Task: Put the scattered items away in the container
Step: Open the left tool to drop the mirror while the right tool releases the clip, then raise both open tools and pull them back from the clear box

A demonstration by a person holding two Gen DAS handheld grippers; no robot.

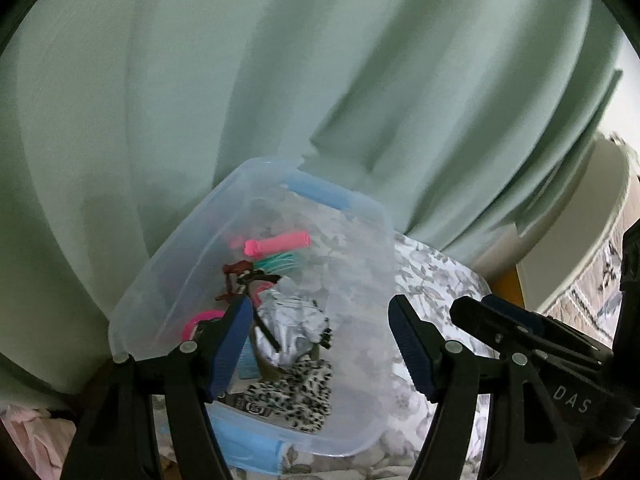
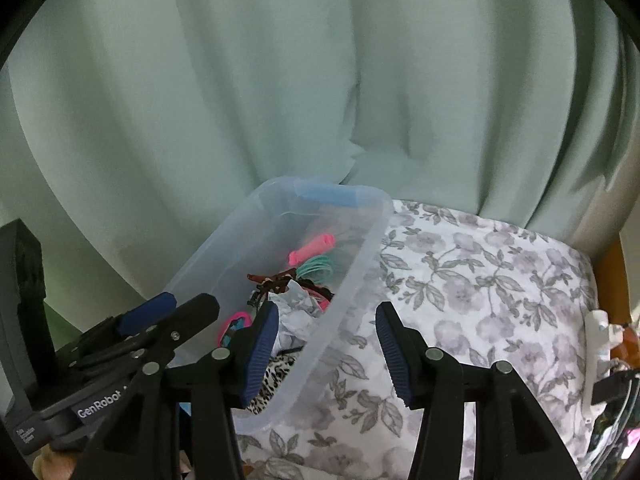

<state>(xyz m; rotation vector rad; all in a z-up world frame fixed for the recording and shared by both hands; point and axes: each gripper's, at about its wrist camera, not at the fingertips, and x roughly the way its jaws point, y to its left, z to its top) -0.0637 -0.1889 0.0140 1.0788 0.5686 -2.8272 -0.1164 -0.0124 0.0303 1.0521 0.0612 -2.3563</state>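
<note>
A clear plastic container with blue handles stands on a floral sheet. It holds a pink roller, teal hair ties, a brown claw clip, a silver-white scrunchie, a leopard-print scrunchie and a pink ring. My left gripper is open and empty above the container's near end. My right gripper is open and empty over the container's right rim. Each gripper shows in the other's view.
A pale green curtain hangs close behind the container. A wooden frame edge borders the sheet on the right. A white plastic piece lies at the sheet's right edge.
</note>
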